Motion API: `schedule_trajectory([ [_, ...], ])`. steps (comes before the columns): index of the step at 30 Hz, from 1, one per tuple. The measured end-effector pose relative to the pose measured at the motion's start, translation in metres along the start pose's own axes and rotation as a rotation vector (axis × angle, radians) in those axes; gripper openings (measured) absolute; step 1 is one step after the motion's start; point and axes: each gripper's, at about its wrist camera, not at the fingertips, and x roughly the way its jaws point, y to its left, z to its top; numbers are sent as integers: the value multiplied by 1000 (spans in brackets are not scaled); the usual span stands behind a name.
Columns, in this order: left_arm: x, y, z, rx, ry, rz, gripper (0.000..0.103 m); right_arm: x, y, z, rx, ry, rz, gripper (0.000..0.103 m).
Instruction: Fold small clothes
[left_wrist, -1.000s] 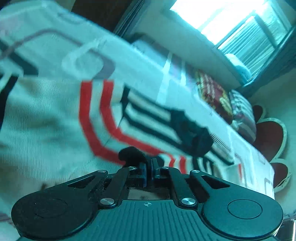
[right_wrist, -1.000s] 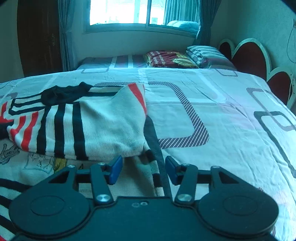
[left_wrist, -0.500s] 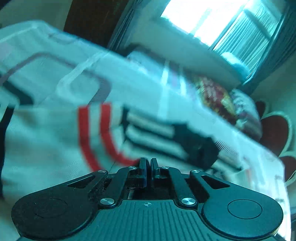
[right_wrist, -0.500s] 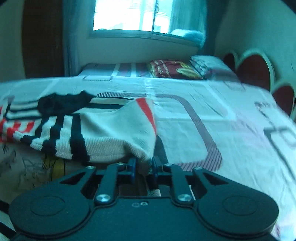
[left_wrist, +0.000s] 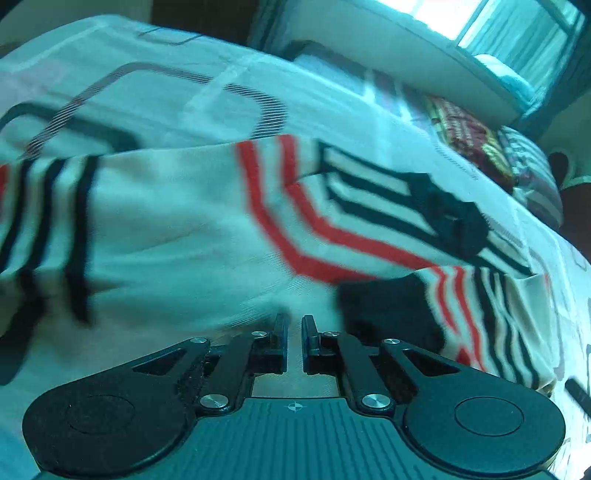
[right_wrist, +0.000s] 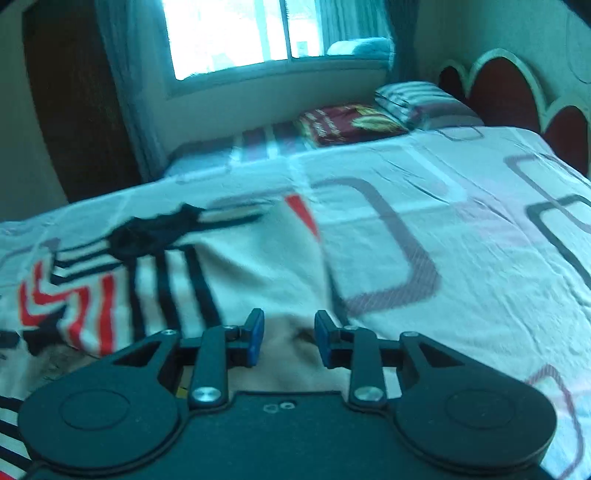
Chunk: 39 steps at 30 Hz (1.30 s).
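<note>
A small cream knit sweater (left_wrist: 177, 229) with red and black stripes and a black collar (left_wrist: 450, 218) lies partly folded on the bed. My left gripper (left_wrist: 294, 328) hovers at its near edge, jaws a narrow gap apart and open, holding nothing. In the right wrist view the sweater (right_wrist: 240, 266) lies left of centre with its black collar (right_wrist: 147, 232) at the far side. My right gripper (right_wrist: 288, 332) is open, its blue pads (right_wrist: 255, 338) over the sweater's near right edge with cloth showing between them.
The bed sheet (right_wrist: 443, 229) is white with rounded rectangle prints. Pillows (right_wrist: 351, 123) lie at the far end under a window (right_wrist: 229, 33). A scalloped red headboard (right_wrist: 517, 96) stands at the right. A dark wooden door (right_wrist: 74, 110) is at the left.
Both grippers were shut on the sweater edge half a second ago and have opened. The fold has been laid down and both views have drawn back slightly.
</note>
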Motion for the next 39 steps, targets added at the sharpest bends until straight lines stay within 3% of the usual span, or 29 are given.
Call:
schedule_trajectory([
  [1, -3, 10, -3, -12, 5, 8, 15, 3, 12, 2, -14, 6, 35, 35],
  [2, -7, 18, -7, -25, 4, 29, 47, 8, 26, 2, -33, 14, 66, 36],
  [3, -13, 28, -10, -43, -12, 58, 93, 12, 41, 1, -55, 24, 100, 36],
  [4, -23, 37, -15, -64, -55, 85, 103, 17, 55, 0, -74, 35, 131, 36],
  [5, -34, 46, -20, -80, -116, 100, 103, 21, 71, -1, -94, 46, 161, 35],
  [8, -53, 78, -23, -137, -135, 107, 103, 32, 115, -4, -154, 66, 222, 34],
  [11, -64, 121, -28, -262, -151, 113, 103, 40, 155, -4, -198, 73, 272, 34],
  [15, -71, 175, -34, -404, -171, 129, 103, 46, 193, -5, -271, 72, 286, 34],
  [21, -63, 237, -29, -573, -183, 68, 103, 54, 210, -13, -260, 98, 293, 34],
  [28, -55, 261, -16, -605, -287, 14, 98, 62, 219, -16, -266, 90, 253, 34],
  [31, -53, 269, -8, -595, -320, 17, 78, 64, 223, -15, -278, 66, 220, 34],
  [32, -52, 272, -6, -596, -325, 20, 63, 65, 224, -16, -281, 57, 206, 34],
  [33, -51, 276, -5, -607, -326, 14, 40, 67, 225, -17, -288, 54, 194, 34],
  [35, -47, 285, -5, -650, -305, 19, 22, 77, 229, -24, -323, 83, 156, 34],
  [37, -47, 286, -5, -654, -306, 25, 18, 92, 229, -35, -358, 140, 141, 36],
  [39, -51, 281, -4, -633, -315, 26, 18, 91, 230, -37, -379, 120, 142, 36],
])
